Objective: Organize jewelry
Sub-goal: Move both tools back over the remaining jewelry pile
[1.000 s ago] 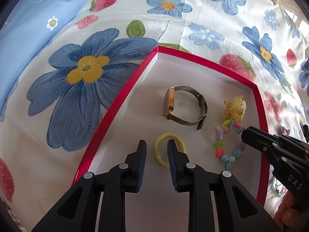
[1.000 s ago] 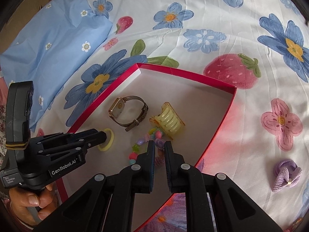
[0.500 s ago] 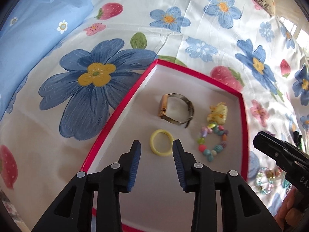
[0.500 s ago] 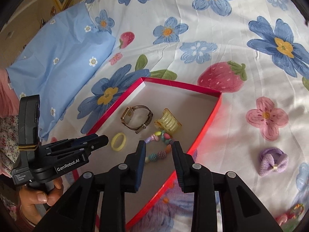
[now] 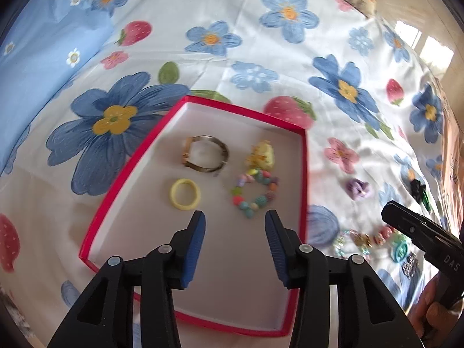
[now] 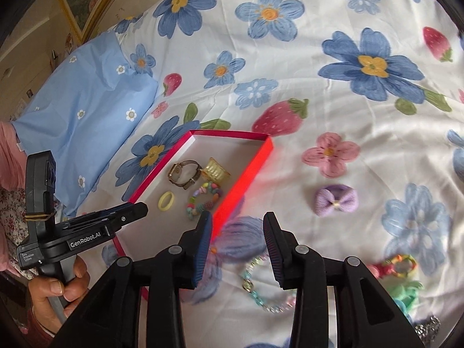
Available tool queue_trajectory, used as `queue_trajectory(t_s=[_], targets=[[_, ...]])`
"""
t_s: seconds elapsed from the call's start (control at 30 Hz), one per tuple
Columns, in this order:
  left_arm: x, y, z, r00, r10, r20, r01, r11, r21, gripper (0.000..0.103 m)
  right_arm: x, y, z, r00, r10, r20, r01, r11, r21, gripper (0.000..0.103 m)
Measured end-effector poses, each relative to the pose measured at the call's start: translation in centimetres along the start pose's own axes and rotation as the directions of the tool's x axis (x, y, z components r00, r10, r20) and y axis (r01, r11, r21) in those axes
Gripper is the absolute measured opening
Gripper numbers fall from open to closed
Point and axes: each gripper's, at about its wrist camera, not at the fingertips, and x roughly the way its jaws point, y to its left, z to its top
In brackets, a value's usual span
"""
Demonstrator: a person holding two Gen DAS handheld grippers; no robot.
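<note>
Judging by the box (image 5: 303,174), you have four pieces in: watch (image 5: 206,156), clip (image 5: 261,155), ring (image 5: 185,195), bead bracelet (image 5: 255,192). Bow (image 6: 336,200), chain (image 6: 261,287) and perhaps more at the blurred edge remain on the sheet. Left gripper (image 5: 235,243) and right gripper (image 6: 236,243) gape wide, empty.

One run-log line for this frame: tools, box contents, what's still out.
left tool: open, empty | right tool: open, empty | red box: watch, yellow ring, bead bracelet, hair claw | outside: purple bow, pastel chain bracelet
</note>
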Motion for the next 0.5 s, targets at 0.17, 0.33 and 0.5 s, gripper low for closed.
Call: queue_trajectory(t_s=[0.17,0.33,0.5], targets=[[-0.9,-2.1,-0.7,0.999,-0.032,-0.004,0.032,0.998,0.050,0.044,-2.2,-2.0,-1.0,0.999,-0.036,0.020,0.035,0.999,0.029,0.040],[-0.9,-4.0,-1.3,0.999,-0.048,-0.019,0.050,0.995,0.085,0.046,-4.6,-4.3,-2.3,0.996,-0.077,0.036,0.075,0.995,0.068,0.040],[-0.6,-6.3,-1.8,0.997,-0.068,-0.041,0.073,0.988,0.135,0.047,-6.4,-6.5,-3.3,0.991,-0.122,0.047,0.116,0.988,0.106,0.042]])
